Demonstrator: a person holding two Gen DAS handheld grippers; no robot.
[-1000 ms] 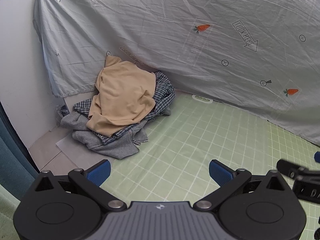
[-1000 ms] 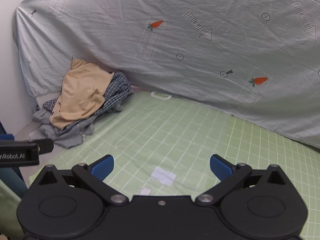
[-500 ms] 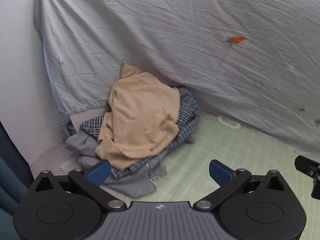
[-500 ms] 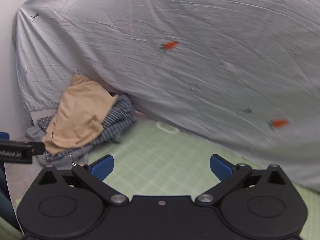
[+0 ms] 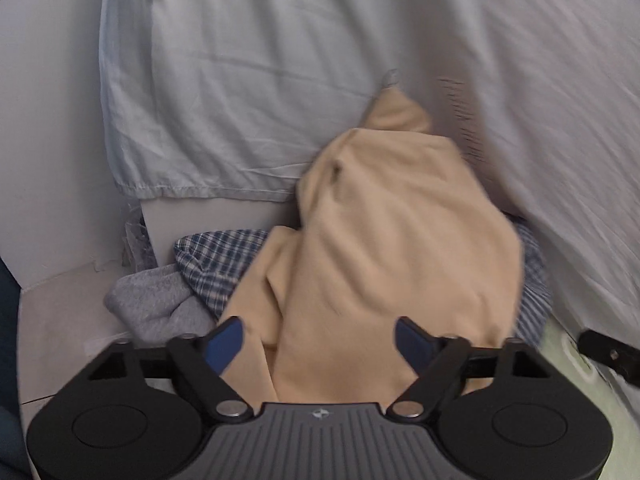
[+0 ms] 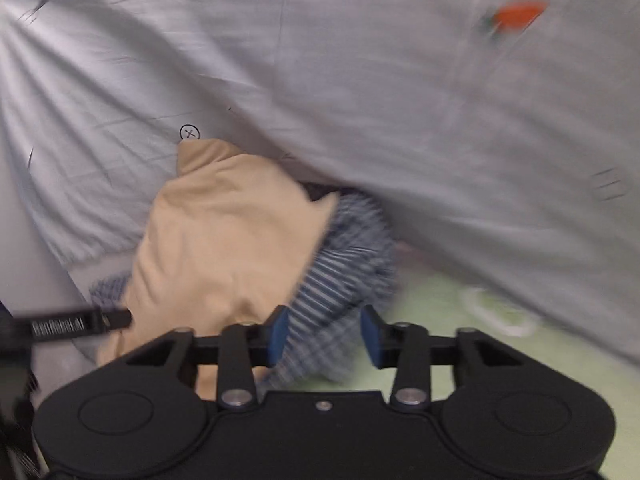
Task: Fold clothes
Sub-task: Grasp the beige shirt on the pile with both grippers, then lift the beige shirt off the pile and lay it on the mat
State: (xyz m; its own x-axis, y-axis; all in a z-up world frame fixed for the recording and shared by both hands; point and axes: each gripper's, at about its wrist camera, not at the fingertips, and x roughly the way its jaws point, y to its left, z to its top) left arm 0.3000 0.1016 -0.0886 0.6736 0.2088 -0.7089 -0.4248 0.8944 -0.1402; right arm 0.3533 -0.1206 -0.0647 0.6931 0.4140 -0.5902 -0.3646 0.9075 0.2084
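A pile of clothes lies in the corner against the draped sheet. A tan garment (image 5: 392, 240) lies on top, over a blue plaid shirt (image 5: 216, 260) and a grey sweatshirt (image 5: 148, 300). My left gripper (image 5: 320, 340) is open, its fingers spread over the tan garment's near edge. My right gripper (image 6: 324, 336) is partly open, just above the plaid shirt (image 6: 340, 264) at the right edge of the tan garment (image 6: 224, 248). Neither holds anything.
A pale grey sheet with carrot prints (image 6: 400, 80) hangs behind and over the pile. The green grid mat (image 6: 460, 344) lies to the right. A white wall (image 5: 52, 140) stands on the left. The left gripper's tip shows in the right wrist view (image 6: 80, 322).
Both grippers have moved forward and left, close to the pile. The right gripper's jaws have narrowed from wide open to partly open. The pile has not moved.
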